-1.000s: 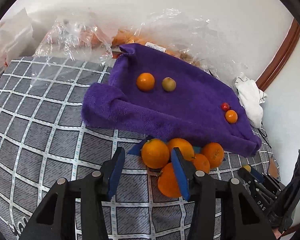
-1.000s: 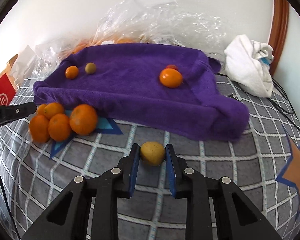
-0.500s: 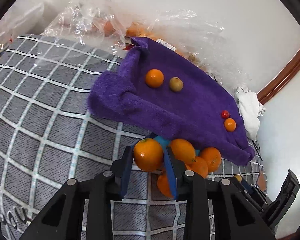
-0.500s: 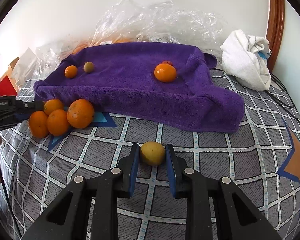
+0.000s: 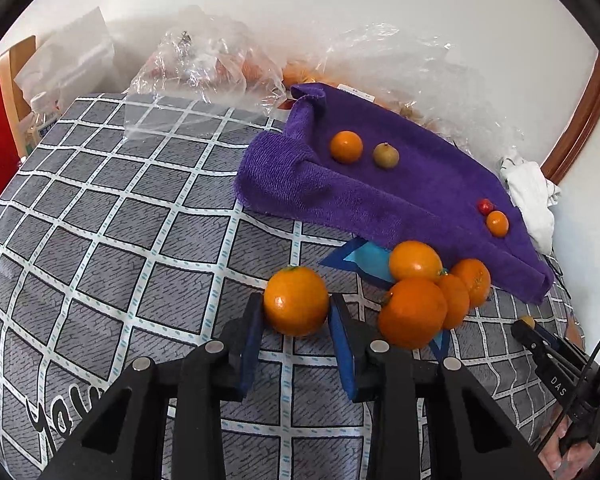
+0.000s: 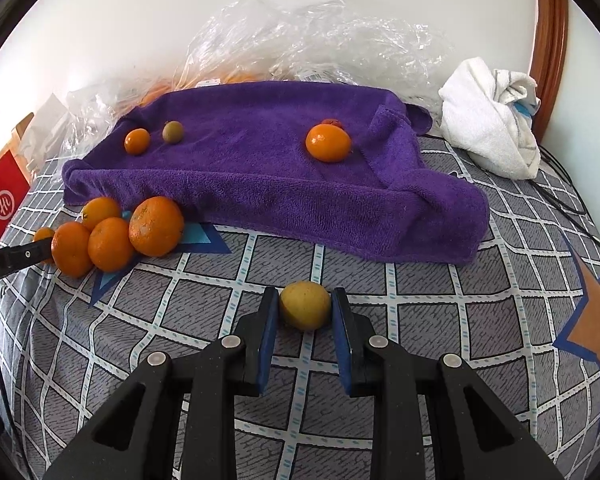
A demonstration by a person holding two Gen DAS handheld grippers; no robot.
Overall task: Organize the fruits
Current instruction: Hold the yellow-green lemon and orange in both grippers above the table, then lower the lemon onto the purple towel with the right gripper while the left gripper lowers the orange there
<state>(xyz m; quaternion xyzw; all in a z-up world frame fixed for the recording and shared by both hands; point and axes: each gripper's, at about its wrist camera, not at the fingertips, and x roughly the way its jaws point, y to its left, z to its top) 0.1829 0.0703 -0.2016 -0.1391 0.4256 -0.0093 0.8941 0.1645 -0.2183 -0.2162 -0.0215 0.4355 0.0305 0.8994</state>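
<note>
**Both grippers hold fruit over the checked bedspread**

The left gripper (image 5: pixel 296 322) has just closed its jaws and clamps an orange (image 5: pixel 296 300). The right gripper (image 6: pixel 305 316) pinches a yellow fruit (image 6: pixel 305 305). Beyond, a cluster of oranges (image 5: pixel 432 292) touches the near edge of the purple towel (image 6: pixel 260 176), which carries small fruits.

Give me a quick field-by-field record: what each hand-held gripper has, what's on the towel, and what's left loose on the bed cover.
left hand-held gripper: shut on a large round orange
right hand-held gripper: shut on a small yellow round fruit
purple terry towel: two small oranges, one greenish-brown fruit, one tiny red fruit
grey checked bed cover: four loose oranges clustered by the towel's front edge
background: crumpled clear plastic bags, white cloth bundle
</note>
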